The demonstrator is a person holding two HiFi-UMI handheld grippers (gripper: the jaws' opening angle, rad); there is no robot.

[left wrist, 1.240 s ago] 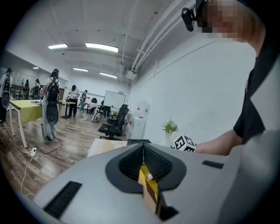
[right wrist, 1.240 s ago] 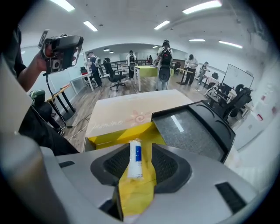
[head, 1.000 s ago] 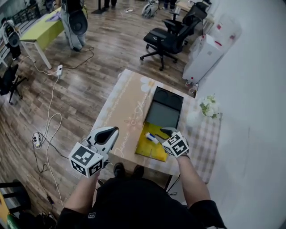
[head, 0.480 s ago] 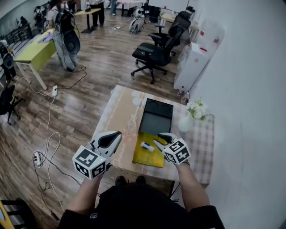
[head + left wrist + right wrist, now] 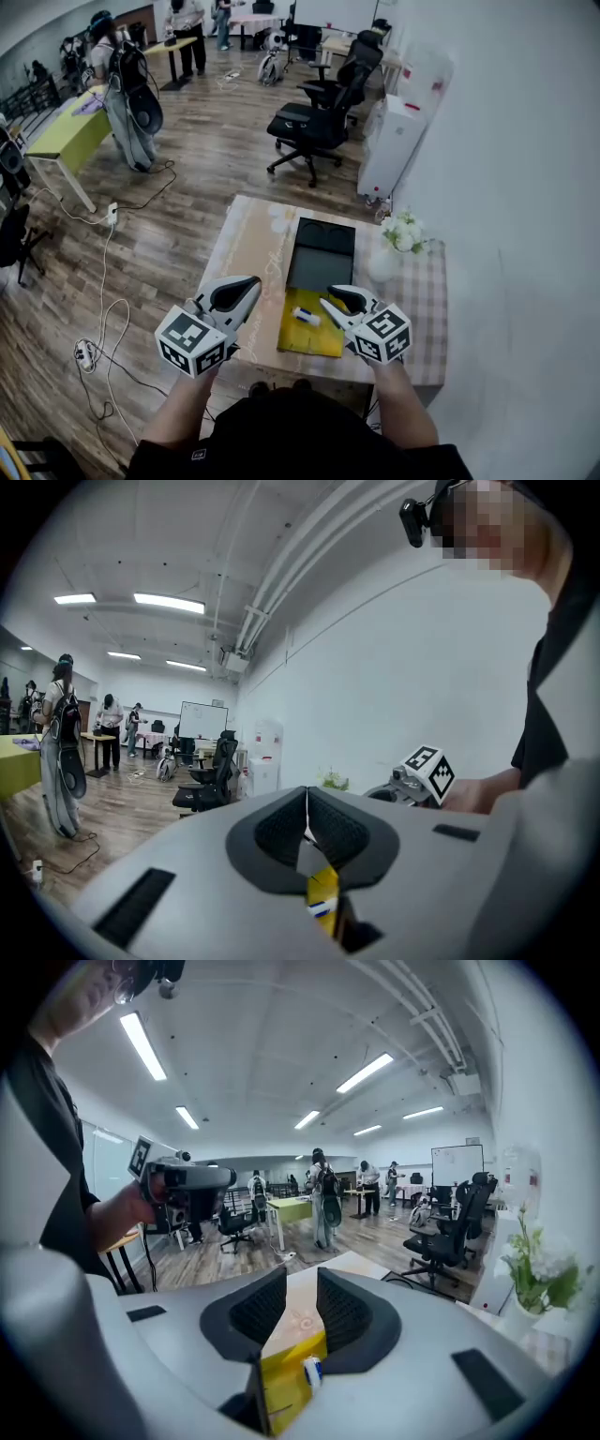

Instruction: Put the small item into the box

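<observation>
The right tongs, released and just part-closed on nothing, have been raised off the item, which is left on the yellow sheet at the bench's front edge, outside the box. The left tongs are clenched, empty.

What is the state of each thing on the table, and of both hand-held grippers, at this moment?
Left hand-held gripper: shut, empty.
Right hand-held gripper: jaws apart, just been closing, nothing between them.
Small item: lying on the yellow sheet, outside the box.
Box: open, nothing visible inside.
Yellow sheet: lying flat, next to the box.
Flower vase: upright.
</observation>
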